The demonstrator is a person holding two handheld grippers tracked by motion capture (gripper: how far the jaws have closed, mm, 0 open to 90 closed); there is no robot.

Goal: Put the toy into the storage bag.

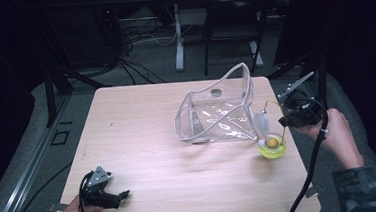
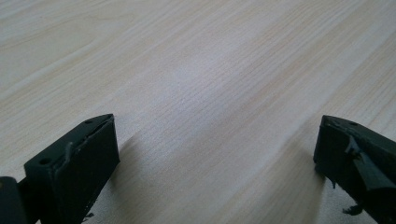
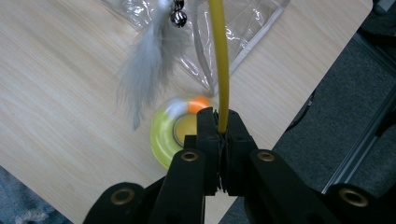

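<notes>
A yellow ring-shaped toy base (image 1: 272, 146) (image 3: 161, 137) with an orange and white ball (image 3: 198, 104) stands on the wooden table (image 1: 143, 139), near its right edge. A thin yellow wand (image 3: 219, 56) (image 1: 272, 103) arches up from the base, and a white feather (image 3: 144, 65) (image 1: 261, 121) and a small bell (image 3: 178, 18) hang from it. My right gripper (image 1: 283, 122) (image 3: 223, 122) is shut on the wand, just above the base. Far off at the table's front left corner, my left gripper (image 1: 124, 194) (image 2: 217, 154) lies low on the wood, open, with nothing between its jaws.
A clear plastic bag (image 1: 216, 111) (image 3: 243, 28) stands open just left of and behind the toy. The table's right edge runs close beside my right hand. Beyond the far edge are table legs and cables (image 1: 136, 39) on the floor.
</notes>
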